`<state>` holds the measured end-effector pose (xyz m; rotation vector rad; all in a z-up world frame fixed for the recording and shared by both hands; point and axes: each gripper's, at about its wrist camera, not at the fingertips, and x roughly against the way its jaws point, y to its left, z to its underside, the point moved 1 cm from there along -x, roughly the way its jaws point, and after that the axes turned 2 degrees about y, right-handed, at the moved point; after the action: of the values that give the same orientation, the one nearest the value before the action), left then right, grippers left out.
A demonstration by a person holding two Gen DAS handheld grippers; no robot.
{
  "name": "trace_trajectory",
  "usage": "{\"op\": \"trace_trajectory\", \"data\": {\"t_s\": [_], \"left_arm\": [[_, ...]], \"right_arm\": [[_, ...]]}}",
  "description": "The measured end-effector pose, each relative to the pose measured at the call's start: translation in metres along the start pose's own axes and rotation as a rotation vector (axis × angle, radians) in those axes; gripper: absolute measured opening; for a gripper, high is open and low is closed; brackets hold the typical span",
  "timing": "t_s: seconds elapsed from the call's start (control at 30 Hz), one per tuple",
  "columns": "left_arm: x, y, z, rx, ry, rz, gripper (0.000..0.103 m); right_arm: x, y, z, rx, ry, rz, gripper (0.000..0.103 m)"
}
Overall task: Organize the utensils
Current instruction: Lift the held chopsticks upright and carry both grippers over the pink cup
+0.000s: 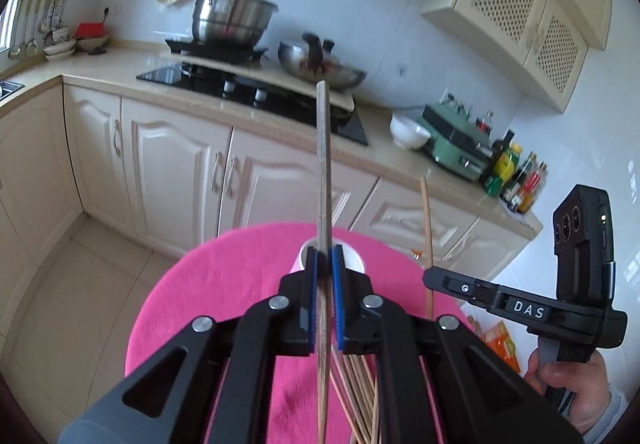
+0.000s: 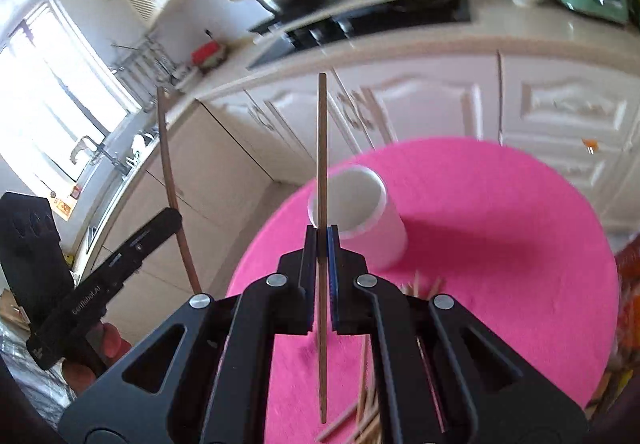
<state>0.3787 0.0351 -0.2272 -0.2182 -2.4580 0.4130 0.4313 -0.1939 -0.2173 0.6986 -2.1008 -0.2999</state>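
Meanwhile, left gripper (image 1: 325, 264) and right gripper (image 2: 321, 244) each clamp one chopstick above the pink table (image 2: 500, 244); white cup (image 2: 372, 220) looks empty; a near pile of sticks (image 1: 356, 396) remains.

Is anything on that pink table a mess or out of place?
Yes. A heap of loose wooden chopsticks lies crisscrossed on the pink table instead of standing in the white cup, which looks empty. The left gripper and right gripper each pinch one stick, raised above the table.
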Motion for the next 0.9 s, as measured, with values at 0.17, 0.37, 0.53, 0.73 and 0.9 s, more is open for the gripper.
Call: {"op": "trace_trajectory", "data": {"t_s": [0.17,0.37,0.53,0.73,0.9], "left_arm": [[0.003,-0.004,-0.010,-0.011,-0.045,0.011,0.007],[-0.005,-0.007,-0.019,-0.026,-0.068,0.030,0.007],[-0.011,-0.013,-0.025,-0.038,-0.087,0.041,0.007],[-0.015,-0.020,-0.032,-0.045,-0.115,0.060,0.007],[-0.024,-0.025,-0.038,-0.053,-0.132,0.079,0.007]], "right_arm": [[0.006,0.012,-0.016,0.026,-0.097,-0.036,0.006],[0.011,0.012,-0.029,0.028,-0.153,-0.058,0.006],[0.016,0.007,-0.037,0.027,-0.194,-0.056,0.006],[0.024,0.005,-0.041,0.036,-0.248,-0.045,0.006],[0.030,0.001,-0.047,0.031,-0.307,-0.040,0.006]]}}
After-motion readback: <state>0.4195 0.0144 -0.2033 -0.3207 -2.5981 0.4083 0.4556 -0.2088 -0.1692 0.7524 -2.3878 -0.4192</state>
